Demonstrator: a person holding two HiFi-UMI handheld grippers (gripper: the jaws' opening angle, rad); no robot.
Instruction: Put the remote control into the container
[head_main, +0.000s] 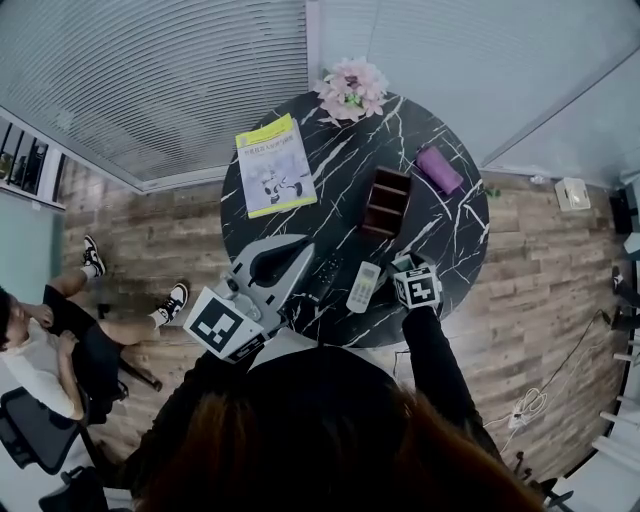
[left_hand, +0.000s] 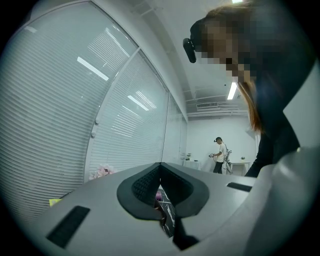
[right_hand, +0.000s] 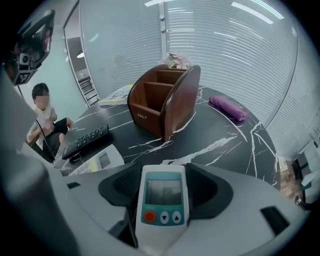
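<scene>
Remote control (right_hand: 162, 200), white with a small screen, a red button and two arrow keys, is seen at the lower centre of the right gripper view, between the jaws of the right hand-held gripper (right_hand: 167, 185). Those jaws are spread wide, and a dark gap is left between each pad and the remote control, so nothing is gripped. In the head view this hand-held gripper (head_main: 415, 283) is found at the lower right edge of the desk (head_main: 340, 160), and the remote control under it is mostly hidden.

At the left of that gripper, a second white remote (right_hand: 95, 162) is laid flat on the black, white-veined desk, with a black remote (right_hand: 85, 139) beyond it. The container (right_hand: 165, 97), a brown wooden box with open compartments, is set upright at the centre of the desk, well apart from the remote control. A purple object (right_hand: 227, 107) is seen to its right, a yellow booklet (head_main: 272, 165) to its upper left and pink flowers (head_main: 352, 88) at the far edge.

The left hand-held gripper (left_hand: 160, 172) is held at the lower left of the desk with its jaws closed together and nothing between them. A seated person (head_main: 40, 340) is visible at the left edge of the head view.
</scene>
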